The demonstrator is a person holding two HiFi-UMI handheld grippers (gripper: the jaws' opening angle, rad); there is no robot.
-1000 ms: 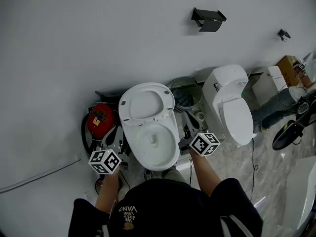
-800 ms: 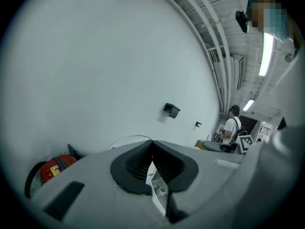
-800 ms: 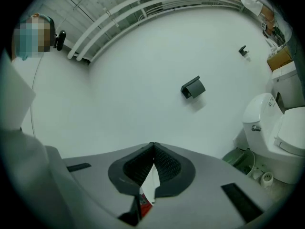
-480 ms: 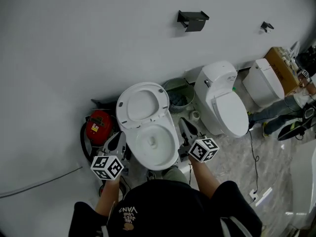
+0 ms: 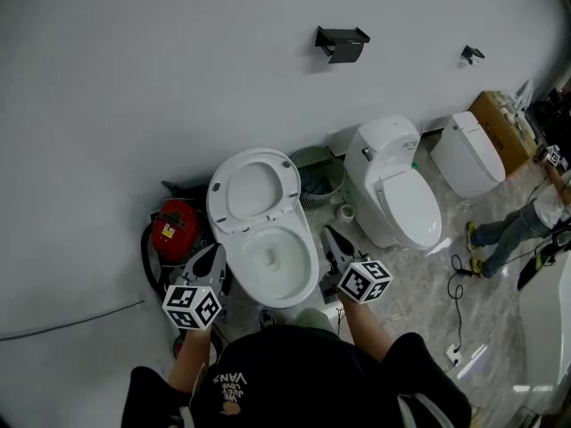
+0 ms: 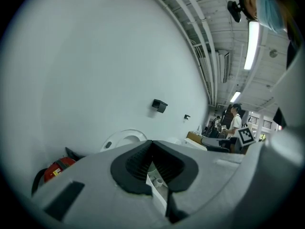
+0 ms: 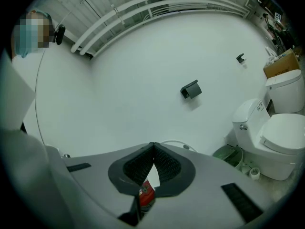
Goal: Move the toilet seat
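Head view: open toilet sits in the middle against the wall. The camera's swung since a second ago, so past the closed toilet a third toilet now shows far right. Toilet seat is tipped up at the far end, same as before. Left gripper and right gripper have pushed farther in along the bowl's sides, both clenched on nothing.

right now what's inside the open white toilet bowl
The open white toilet bowl shows bare white porcelain and a drain hole, nothing else. Down the drain is hidden.
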